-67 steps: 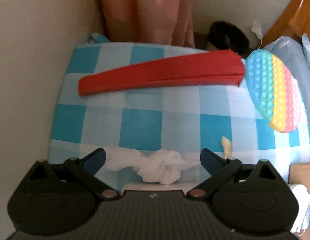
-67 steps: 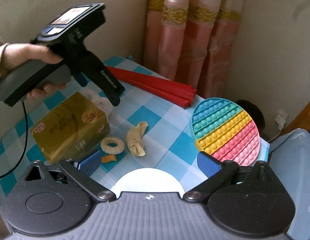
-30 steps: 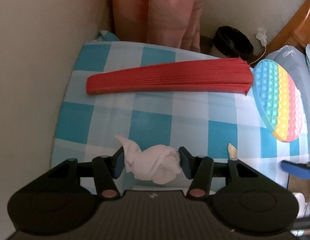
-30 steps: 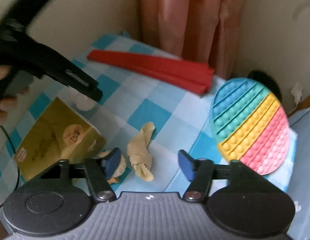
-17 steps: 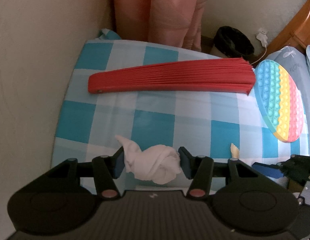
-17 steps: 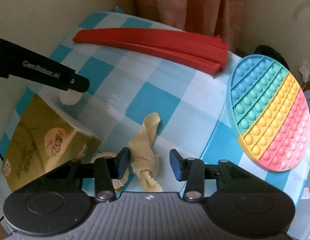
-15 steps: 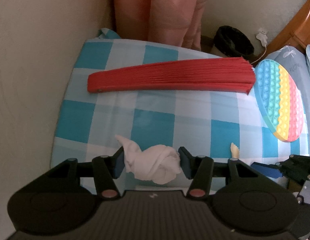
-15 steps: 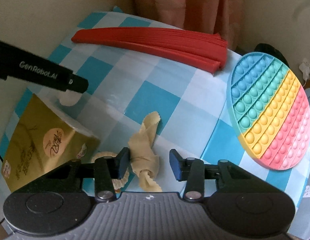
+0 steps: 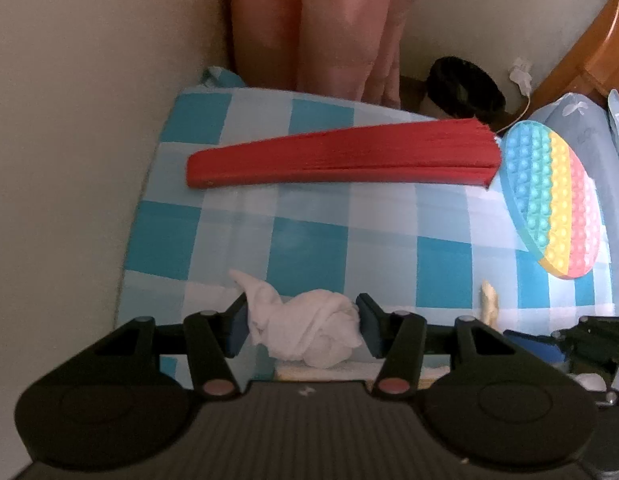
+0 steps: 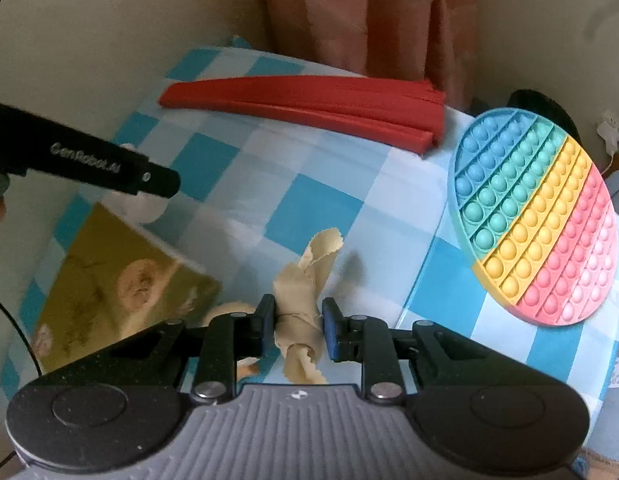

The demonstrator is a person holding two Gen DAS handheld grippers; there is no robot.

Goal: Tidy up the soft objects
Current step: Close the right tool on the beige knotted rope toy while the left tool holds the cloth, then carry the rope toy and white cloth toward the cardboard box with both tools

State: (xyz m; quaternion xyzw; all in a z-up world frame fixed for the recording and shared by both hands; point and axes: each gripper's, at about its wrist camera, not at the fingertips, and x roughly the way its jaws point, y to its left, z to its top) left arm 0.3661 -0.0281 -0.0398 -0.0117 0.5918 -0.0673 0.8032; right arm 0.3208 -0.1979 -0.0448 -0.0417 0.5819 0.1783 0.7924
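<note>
My left gripper (image 9: pixel 300 326) is shut on a knotted white cloth (image 9: pixel 305 326) and holds it just above the blue checked tablecloth (image 9: pixel 309 240). My right gripper (image 10: pixel 298 326) is shut on a knotted beige cloth (image 10: pixel 301 304) with pinked edges, lifted a little off the cloth-covered table; its shadow falls to the right. The left gripper's finger (image 10: pixel 109 168) shows in the right wrist view with the white cloth (image 10: pixel 143 208) under it. The beige cloth's tip (image 9: pixel 489 300) shows in the left wrist view.
A folded red fan (image 9: pixel 341 156) lies across the far side of the table. A round rainbow pop-it pad (image 10: pixel 537 236) hangs over the right edge. A gold tissue pack (image 10: pixel 113 284) and a beige ring (image 10: pixel 229 310) lie at the near left. Walls and a pink curtain (image 9: pixel 317 24) bound the back.
My right gripper has closed from open onto the beige cloth and raised it. My left gripper closed on the white cloth earlier and keeps holding it, almost still.
</note>
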